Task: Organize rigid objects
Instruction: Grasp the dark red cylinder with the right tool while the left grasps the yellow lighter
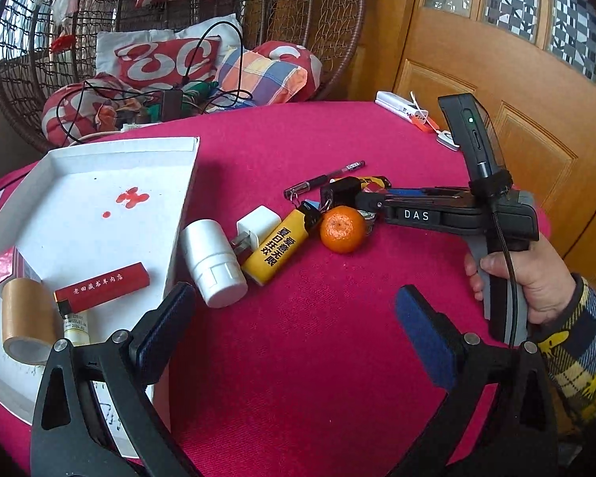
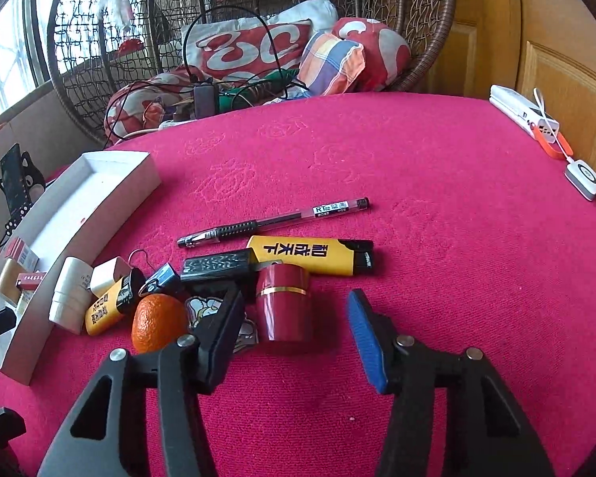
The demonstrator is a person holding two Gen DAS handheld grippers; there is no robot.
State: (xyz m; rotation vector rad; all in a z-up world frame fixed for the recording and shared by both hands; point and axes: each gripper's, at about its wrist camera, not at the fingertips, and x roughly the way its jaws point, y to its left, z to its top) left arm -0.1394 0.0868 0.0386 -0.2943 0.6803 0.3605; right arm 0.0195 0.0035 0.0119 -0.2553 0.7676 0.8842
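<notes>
Red cloth [image 2: 417,151]: left gripper [image 1: 294,326] jaws wide, empty; right gripper [image 2: 294,330] jaws parted, empty, near red cylinder [image 2: 284,304].

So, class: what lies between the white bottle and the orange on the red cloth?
A white charger plug and a yellow lighter lie between the white bottle and the orange, clearest in the left wrist view.

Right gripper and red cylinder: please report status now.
Right gripper open, red cylinder between fingers, unclamped. Left gripper open, empty. Orange and black case crowd it.
</notes>
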